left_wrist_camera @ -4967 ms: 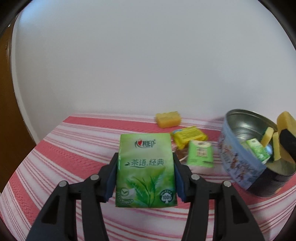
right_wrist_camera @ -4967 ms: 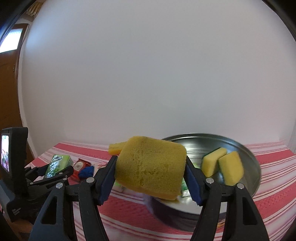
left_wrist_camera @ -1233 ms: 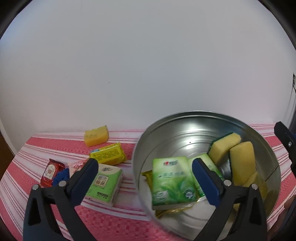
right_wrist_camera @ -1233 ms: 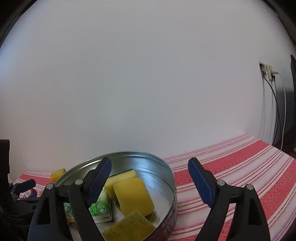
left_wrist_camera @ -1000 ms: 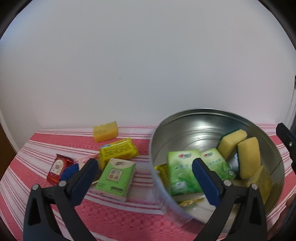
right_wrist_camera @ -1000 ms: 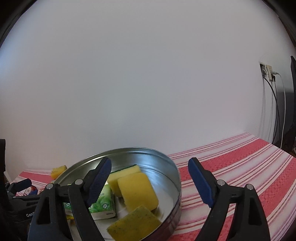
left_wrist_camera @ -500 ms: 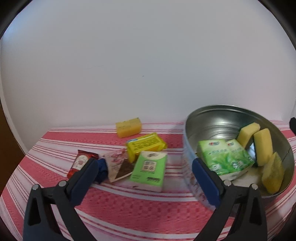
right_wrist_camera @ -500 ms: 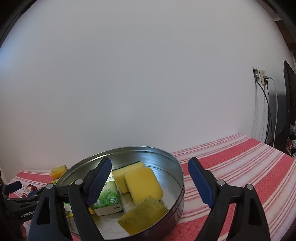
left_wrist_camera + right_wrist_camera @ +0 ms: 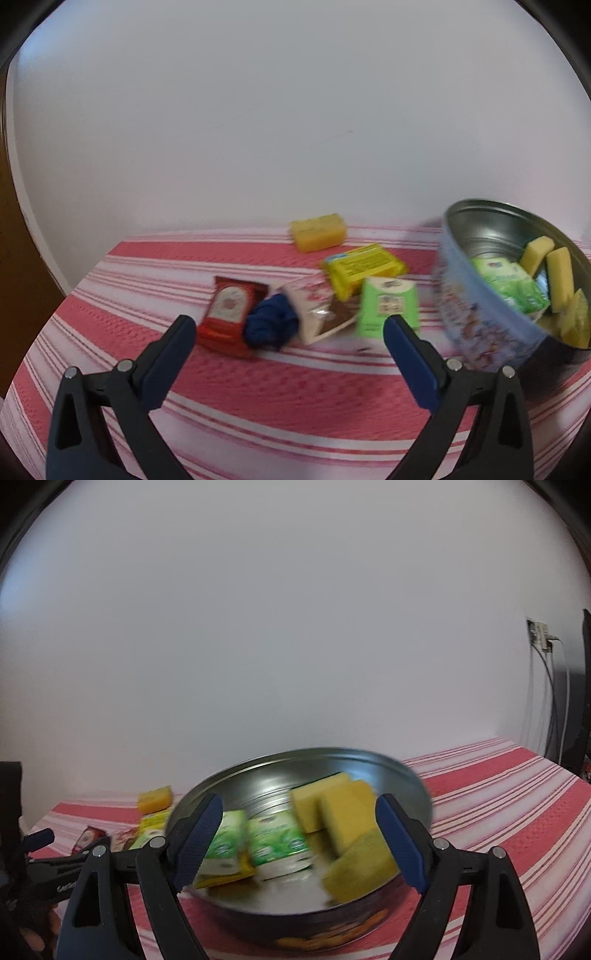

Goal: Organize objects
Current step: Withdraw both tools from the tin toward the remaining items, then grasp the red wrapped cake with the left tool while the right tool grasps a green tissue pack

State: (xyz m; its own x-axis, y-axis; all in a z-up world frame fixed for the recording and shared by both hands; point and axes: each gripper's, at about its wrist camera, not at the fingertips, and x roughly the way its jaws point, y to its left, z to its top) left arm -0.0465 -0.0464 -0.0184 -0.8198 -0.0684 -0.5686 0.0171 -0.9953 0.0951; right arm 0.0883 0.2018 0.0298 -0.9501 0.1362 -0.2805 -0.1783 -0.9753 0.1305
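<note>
White wall backs a tabletop (image 9: 258, 398) under a red-and-white striped cloth, and toward its right side stands a round metal tin (image 9: 476, 325), already holding green tissue packs (image 9: 277, 840) and yellow sponges (image 9: 347, 816).

Still loose on the cloth, in a cluster between the tin and the left edge, lie a red sachet (image 9: 229, 314), a crumpled blue wrapper (image 9: 271, 325), a white-and-brown packet (image 9: 319, 314), a yellow pack (image 9: 364, 267) and a green tissue pack (image 9: 388, 306). The packet overlaps the blue wrapper and touches the yellow pack. A lone sponge block (image 9: 318, 232) sits apart near the far edge, by the wall.

Both claws stand wide open and hold nothing. The left claw (image 9: 288, 339) hangs above the cluster, framing it. The right claw (image 9: 299, 830) is over the tin's near side.

All these look light. The tissue pack is probably soft and will give under pressure, so taking it across its two long sides, at mid-length, seems best. The film on it and on the yellow pack is likely slick, so a firm, centred pinch would matter. The sachet and the packet lie flat and thin; an edge would need catching, and the overlap means one could drag its neighbour. The sponge should compress and grip easily across its short sides.
</note>
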